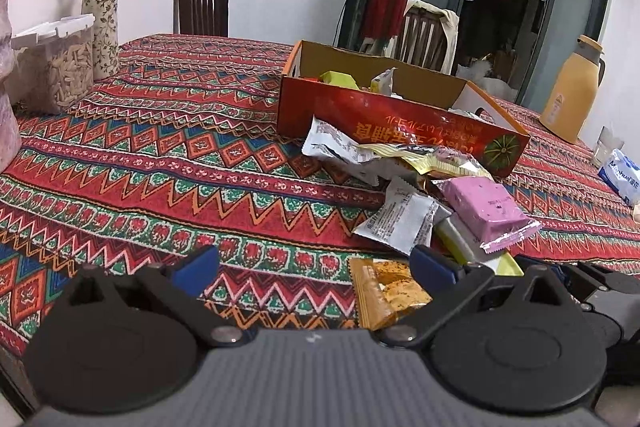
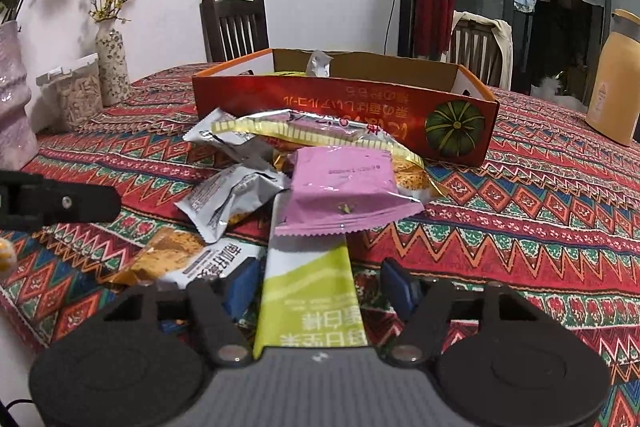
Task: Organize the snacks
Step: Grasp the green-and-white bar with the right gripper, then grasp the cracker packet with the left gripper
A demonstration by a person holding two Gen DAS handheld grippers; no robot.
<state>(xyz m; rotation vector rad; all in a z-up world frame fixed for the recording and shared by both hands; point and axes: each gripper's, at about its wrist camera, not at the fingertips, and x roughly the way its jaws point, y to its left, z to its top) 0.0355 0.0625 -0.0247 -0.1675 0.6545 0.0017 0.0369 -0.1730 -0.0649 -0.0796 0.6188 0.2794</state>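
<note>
The step in hand looked like picking loose snacks off the table and moving them into the orange box (image 2: 344,103), which stood at twelve o'clock from the pile and already held a few packets.

The right gripper (image 2: 316,287) stood partly open. A long green-and-white packet (image 2: 310,287) lay between its pads; a gap showed on the right side, and contact on the left could not be told, so the packet did not look gripped. The pink packet (image 2: 340,187) lay across the far end of that green one, toward twelve o'clock.

The left gripper (image 1: 316,263) was spread wide and held nothing. An orange cracker packet (image 1: 384,291) lay just inside its right finger, at about three o'clock from the gap.

The next move probably called for closing on the green packet and drawing it out from under the pink one without dragging the heap, then lifting over the box's near wall.

Counted in the right view: one box, roughly seven packets loose on the patterned tablecloth (image 2: 540,227), overlaps making this uncertain. Also two chairs and two vases.
</note>
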